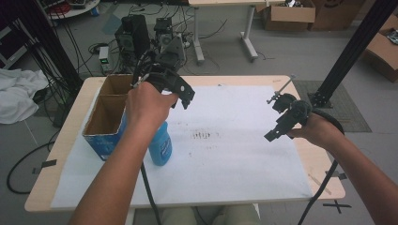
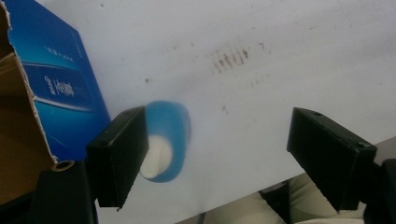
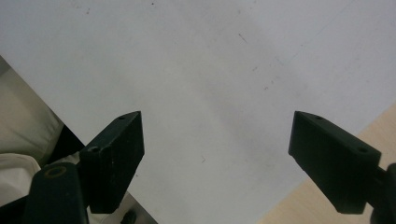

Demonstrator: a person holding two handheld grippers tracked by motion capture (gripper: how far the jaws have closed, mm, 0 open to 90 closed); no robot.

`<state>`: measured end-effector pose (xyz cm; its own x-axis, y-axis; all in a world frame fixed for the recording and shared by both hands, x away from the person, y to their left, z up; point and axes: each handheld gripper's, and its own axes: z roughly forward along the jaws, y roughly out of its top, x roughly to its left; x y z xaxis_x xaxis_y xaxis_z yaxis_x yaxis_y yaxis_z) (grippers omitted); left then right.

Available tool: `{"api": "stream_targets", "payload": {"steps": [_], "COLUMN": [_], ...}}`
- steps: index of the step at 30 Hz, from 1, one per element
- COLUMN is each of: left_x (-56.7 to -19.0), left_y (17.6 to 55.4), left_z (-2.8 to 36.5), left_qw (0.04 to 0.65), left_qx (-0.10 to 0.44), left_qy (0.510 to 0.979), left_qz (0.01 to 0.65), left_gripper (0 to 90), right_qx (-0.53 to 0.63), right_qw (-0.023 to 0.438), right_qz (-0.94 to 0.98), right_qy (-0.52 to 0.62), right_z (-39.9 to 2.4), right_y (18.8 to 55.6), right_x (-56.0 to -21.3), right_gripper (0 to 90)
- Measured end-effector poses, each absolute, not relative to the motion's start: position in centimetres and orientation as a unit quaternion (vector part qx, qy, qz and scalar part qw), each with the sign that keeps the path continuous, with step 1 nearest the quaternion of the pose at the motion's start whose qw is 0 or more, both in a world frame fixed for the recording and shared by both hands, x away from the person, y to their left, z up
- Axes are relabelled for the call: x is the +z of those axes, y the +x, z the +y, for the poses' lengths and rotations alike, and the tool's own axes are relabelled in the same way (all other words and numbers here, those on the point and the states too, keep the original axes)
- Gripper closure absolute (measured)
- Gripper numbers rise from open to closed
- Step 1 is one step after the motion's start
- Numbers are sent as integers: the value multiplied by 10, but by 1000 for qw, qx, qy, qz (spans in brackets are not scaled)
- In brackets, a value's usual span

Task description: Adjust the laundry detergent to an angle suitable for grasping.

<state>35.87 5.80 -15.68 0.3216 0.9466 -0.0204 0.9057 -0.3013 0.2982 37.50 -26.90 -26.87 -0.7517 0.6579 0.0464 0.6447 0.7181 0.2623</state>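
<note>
One translucent blue bottle (image 1: 160, 144) with a white cap stands on the white paper sheet (image 1: 234, 154), just beside one blue cardboard box (image 1: 107, 123) (two open compartments). The left gripper (image 2: 217, 149) hangs spread above it; the right gripper (image 3: 217, 154) is spread, empty, over paper.

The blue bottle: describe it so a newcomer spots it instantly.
Start at the white sheet covering the table, then go to the open blue cardboard box at its left edge. The blue bottle stands just beside that box, toward the sheet's middle; it is rounded, translucent plastic with a white cap.
</note>
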Motion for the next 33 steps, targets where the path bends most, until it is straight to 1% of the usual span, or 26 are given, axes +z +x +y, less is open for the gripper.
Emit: {"api": "stream_targets", "payload": {"steps": [13,33], "left_x": [-170,-196], "left_y": [366,371], "left_z": [78,94], "left_qw": [120,92], "left_qx": [75,66], "left_qy": [804,800], "left_qz": [578,589], "left_gripper": [217,217], "right_qx": [129,127], "right_qw": [22,20], "right_qz": [928,928], "right_qy": [350,350], "right_z": [-267,-267], "right_y": [378,379], "right_x": [-271,-274], "right_gripper": [182,182]}}
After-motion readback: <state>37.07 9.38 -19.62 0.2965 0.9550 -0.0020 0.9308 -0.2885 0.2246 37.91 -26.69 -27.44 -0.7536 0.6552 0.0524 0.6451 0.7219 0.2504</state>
